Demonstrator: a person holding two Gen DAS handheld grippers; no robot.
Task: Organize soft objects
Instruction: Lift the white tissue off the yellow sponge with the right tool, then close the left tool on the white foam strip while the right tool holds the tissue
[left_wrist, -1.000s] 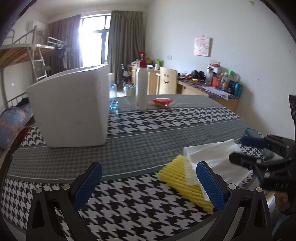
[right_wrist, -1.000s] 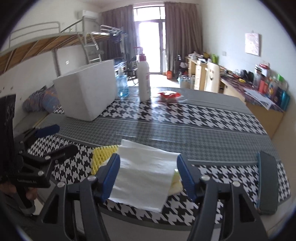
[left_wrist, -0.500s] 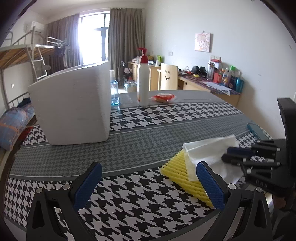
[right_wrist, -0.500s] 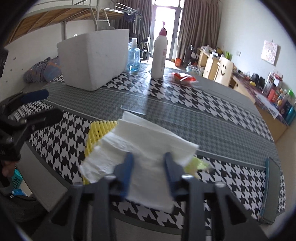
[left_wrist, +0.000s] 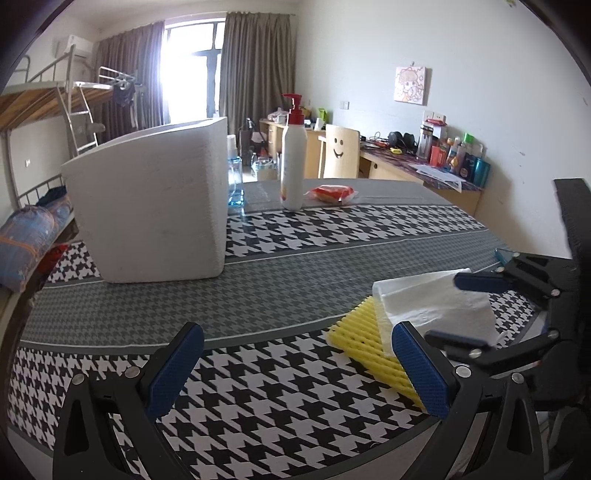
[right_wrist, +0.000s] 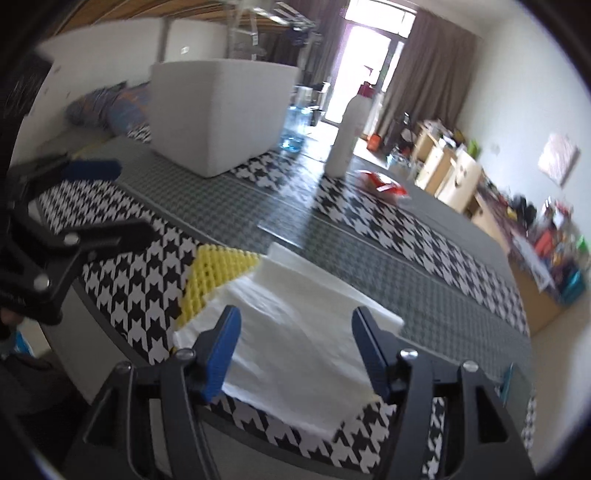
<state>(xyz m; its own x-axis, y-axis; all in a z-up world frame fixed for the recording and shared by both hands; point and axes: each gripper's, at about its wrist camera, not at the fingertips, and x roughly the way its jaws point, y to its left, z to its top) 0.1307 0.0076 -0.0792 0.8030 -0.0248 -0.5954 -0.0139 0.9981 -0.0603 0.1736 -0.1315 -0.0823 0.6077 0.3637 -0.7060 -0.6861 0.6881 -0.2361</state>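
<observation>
Right gripper (right_wrist: 295, 347) fingers are spread and opening, straddling the white tissue (right_wrist: 295, 325); pads sit clear of it on both sides, nothing pinched. Left gripper (left_wrist: 295, 369) fingers stand wide apart over bare tablecloth (left_wrist: 258, 306), holding nothing.

Tissue lies at the near right edge of the table, draped over a yellow foam net (left_wrist: 369, 350), which pokes out on its left side. The two are stacked and touching, so a low pinch on the tissue would likely drag the net along; probably why the right gripper comes in from the near edge, tilted down, jaws either side of the sheet. Judgement: the tissue is limp and thin and will fold and sag once lifted.

Left gripper hangs just left of the stack, pointing down at the cloth, likely parked to take the net or pin it.

White foam box (left_wrist: 155, 203) stands far left, well apart from the stack; looks like the intended bin, though its opening isn't visible. Behind it: pump bottle (left_wrist: 293, 162), blue bottle (left_wrist: 235, 181), red packet (left_wrist: 332, 192). None are in the path.
</observation>
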